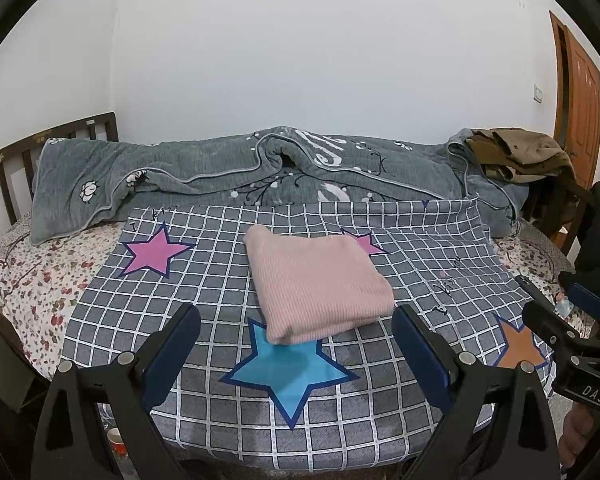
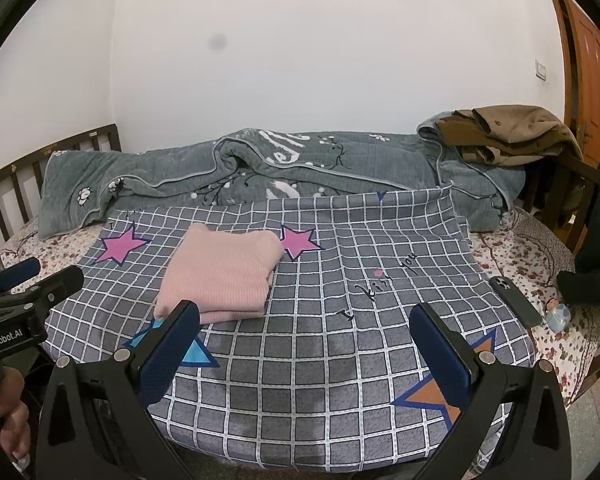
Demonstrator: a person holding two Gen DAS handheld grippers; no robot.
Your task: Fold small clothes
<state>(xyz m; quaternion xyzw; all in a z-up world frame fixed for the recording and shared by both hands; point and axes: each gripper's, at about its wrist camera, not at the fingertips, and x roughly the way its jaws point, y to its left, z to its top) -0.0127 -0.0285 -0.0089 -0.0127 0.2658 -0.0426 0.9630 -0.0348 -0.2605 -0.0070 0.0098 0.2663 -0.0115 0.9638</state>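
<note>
Two hand-held grippers hover side by side above the near edge of a bed, both with jaws spread wide and nothing between them. The left gripper (image 1: 296,344) points at a pink ribbed garment (image 1: 318,284), which lies folded into a neat, thick rectangle. It rests near the middle of a grey checked cloth (image 1: 204,288) printed with coloured stars, its near corner overlapping a blue star (image 1: 288,372). The right gripper (image 2: 306,344) sits further right, aimed at bare checked cloth, with the garment off to its left.

Judging by the tidy stack and the empty, released jaws held back from it, this piece looks finished and both tools appear drawn clear so as not to disturb it.

Behind the cloth, a rumpled grey-green quilt (image 1: 228,168) stretches along the white wall, with brown clothing (image 1: 516,152) heaped at its right end. A dark phone (image 2: 514,300) and a small pale blue bottle-like object (image 2: 558,314) lie on the floral sheet (image 1: 36,280) just off the cloth's right edge. A wooden headboard (image 1: 16,160) stands at the left, an orange-brown door (image 2: 592,76) at the right. Nothing lies between the grippers and the garment.
</note>
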